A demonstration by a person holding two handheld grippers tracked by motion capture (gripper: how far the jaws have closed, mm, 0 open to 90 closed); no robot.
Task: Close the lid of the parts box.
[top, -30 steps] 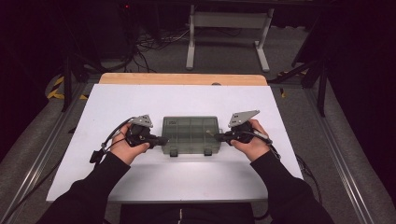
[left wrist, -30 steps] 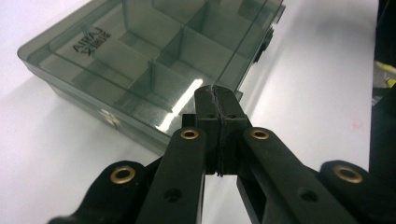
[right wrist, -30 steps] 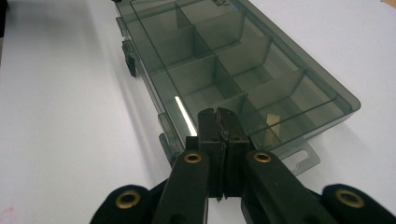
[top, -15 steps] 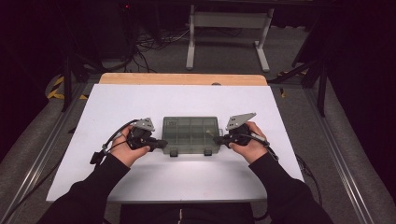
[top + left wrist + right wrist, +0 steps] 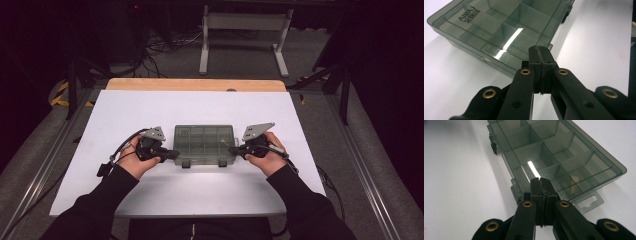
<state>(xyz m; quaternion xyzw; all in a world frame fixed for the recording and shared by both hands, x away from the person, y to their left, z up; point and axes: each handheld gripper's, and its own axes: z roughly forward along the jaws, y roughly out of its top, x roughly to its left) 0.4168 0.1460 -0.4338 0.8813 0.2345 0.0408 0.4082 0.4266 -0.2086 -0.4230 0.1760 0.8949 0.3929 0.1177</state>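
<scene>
Grippers at both ends of a see-through box

Box point(image 5: 204, 145) sits mid-table, lid shut; left gripper point(image 5: 172, 154) and right gripper point(image 5: 234, 149) are pressed together, empty. Best push evenly from both sides.

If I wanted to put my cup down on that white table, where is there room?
Free: the wide strip of white table between the smoky compartment box and the wooden far edge, and the near strip in front of the box. Crowded: beside the box, where the left tongs and right tongs sit at its ends.
</scene>
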